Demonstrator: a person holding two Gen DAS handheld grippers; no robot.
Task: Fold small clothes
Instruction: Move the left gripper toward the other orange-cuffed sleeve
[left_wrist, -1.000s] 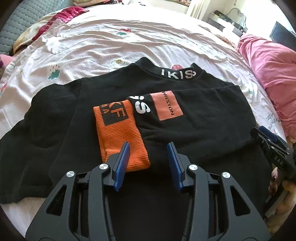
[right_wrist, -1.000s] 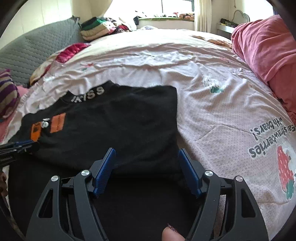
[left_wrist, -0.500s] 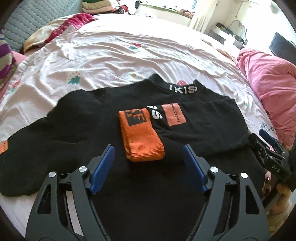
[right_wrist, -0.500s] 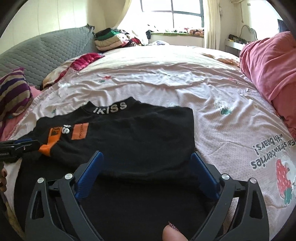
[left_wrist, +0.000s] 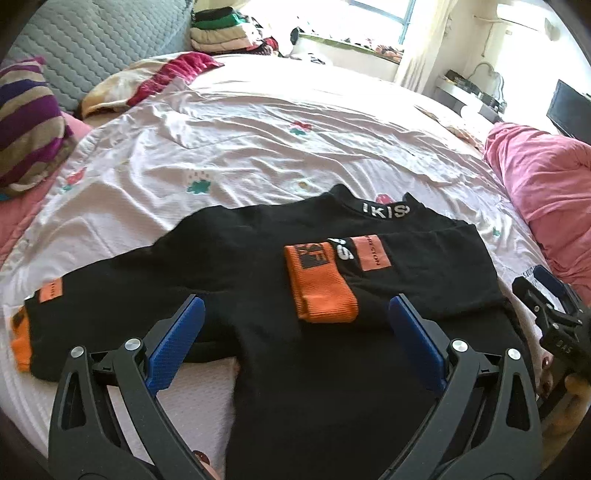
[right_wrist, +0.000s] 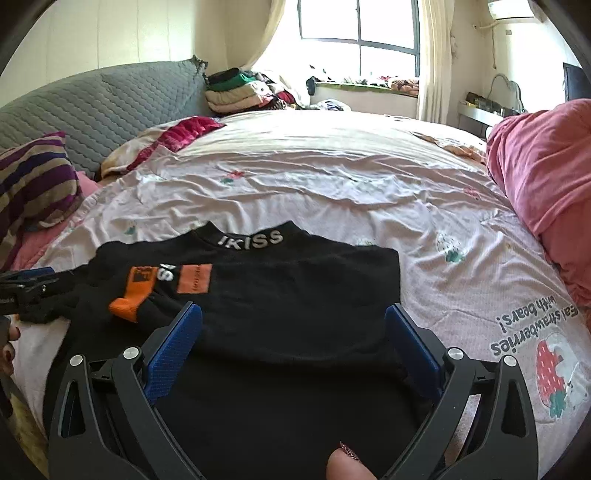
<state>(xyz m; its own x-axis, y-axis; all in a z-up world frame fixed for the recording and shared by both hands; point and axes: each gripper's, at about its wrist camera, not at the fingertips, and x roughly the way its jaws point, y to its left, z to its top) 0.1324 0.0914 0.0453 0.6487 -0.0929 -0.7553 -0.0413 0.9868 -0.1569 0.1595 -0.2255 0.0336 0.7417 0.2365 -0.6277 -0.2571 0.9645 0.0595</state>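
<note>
— While the shirt lies flat on the bed, what sits at the far left?

— Its left sleeve, stretched out sideways across the sheet, with an orange cuff at the end and a small orange patch just above it.

— And the left gripper?

— Over the lower body of the shirt, jaws spread wide, gripping nothing. One blue pad hangs over the edge where sleeve meets body.

— Further right?

— The right sleeve is folded in across the chest. Its orange ribbed cuff lies near the middle, between the left gripper's pads as that camera sees it. Beside it come white letters and an orange label. Above, the collar with white lettering points away toward the window.

— The right gripper?

— Over the shirt's right half, jaws also wide and holding nothing. From the left camera it shows at the far right edge, at the shirt's side. A pink blanket is heaped on the bed's right side.
</note>
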